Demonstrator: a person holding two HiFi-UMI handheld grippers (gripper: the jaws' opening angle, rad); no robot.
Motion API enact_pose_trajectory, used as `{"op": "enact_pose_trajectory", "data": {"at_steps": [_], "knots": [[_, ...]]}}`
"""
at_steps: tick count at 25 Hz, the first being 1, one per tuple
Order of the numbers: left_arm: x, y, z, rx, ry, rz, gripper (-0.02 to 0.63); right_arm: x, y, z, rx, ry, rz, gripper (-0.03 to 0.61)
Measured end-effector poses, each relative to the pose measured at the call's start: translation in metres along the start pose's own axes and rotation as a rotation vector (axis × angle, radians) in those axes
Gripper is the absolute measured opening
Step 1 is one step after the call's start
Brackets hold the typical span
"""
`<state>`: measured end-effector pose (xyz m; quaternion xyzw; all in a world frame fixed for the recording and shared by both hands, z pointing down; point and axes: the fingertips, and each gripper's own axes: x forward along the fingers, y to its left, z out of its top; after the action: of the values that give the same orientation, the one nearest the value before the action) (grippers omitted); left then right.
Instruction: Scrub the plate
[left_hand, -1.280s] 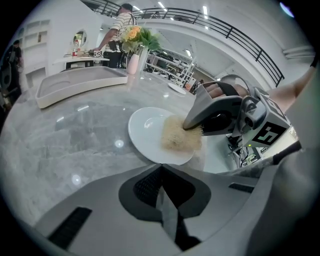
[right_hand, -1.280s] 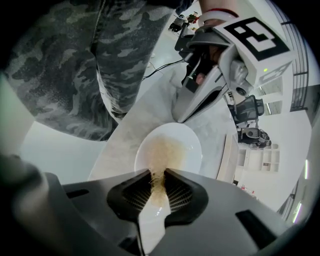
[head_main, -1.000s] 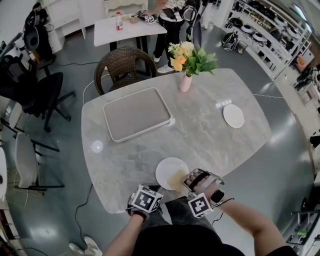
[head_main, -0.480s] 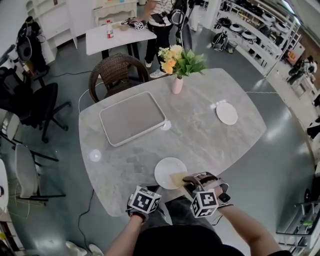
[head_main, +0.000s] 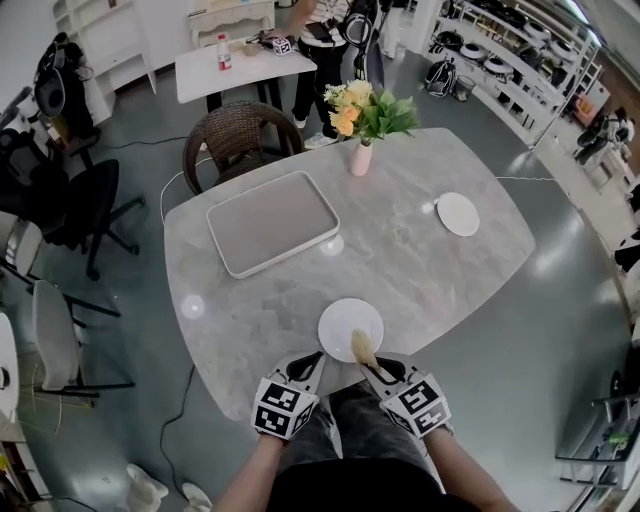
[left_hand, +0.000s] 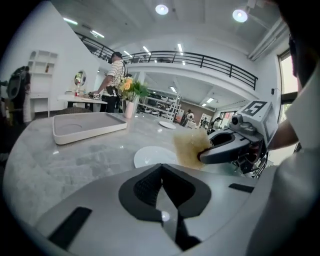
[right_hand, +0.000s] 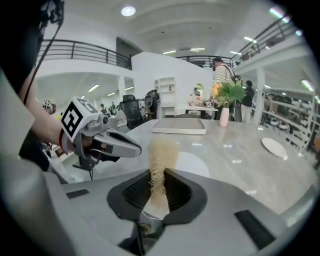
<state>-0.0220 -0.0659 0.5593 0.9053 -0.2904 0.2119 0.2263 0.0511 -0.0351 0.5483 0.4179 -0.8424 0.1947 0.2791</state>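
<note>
A small white plate (head_main: 349, 327) lies near the front edge of the marble table (head_main: 420, 270). My right gripper (head_main: 375, 371) is shut on a tan fibrous scrubber (head_main: 362, 347), whose free end reaches over the plate's near right rim. From the right gripper view the scrubber (right_hand: 161, 162) stands up between the closed jaws, with the plate (right_hand: 192, 164) just behind. My left gripper (head_main: 312, 367) is shut and holds nothing, at the table edge left of the plate. The left gripper view shows the plate (left_hand: 152, 156), the scrubber (left_hand: 191, 146) and the right gripper (left_hand: 227, 148).
A grey tray (head_main: 272, 221) lies at the back left of the table. A vase of flowers (head_main: 362, 150) stands at the far edge, and a second white plate (head_main: 457, 213) lies at the right. A wicker chair (head_main: 234, 143) is behind the table.
Both grippers have swung round to point at the plate from the near edge. The right gripper moved the scrubber from beside the plate's right rim onto its near rim.
</note>
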Motion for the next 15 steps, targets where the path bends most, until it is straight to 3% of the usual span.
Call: {"op": "enact_pose_trajectory", "data": {"at_steps": [9, 15], "knots": [[-0.025, -0.009, -0.004, -0.011, -0.093, 0.057, 0.014, -0.016, 0.025, -0.012, 0.036, -0.022, 0.032, 0.061], [-0.042, -0.007, 0.004, -0.023, -0.133, 0.143, 0.014, -0.021, 0.03, -0.003, -0.027, -0.053, 0.085, 0.061]]}}
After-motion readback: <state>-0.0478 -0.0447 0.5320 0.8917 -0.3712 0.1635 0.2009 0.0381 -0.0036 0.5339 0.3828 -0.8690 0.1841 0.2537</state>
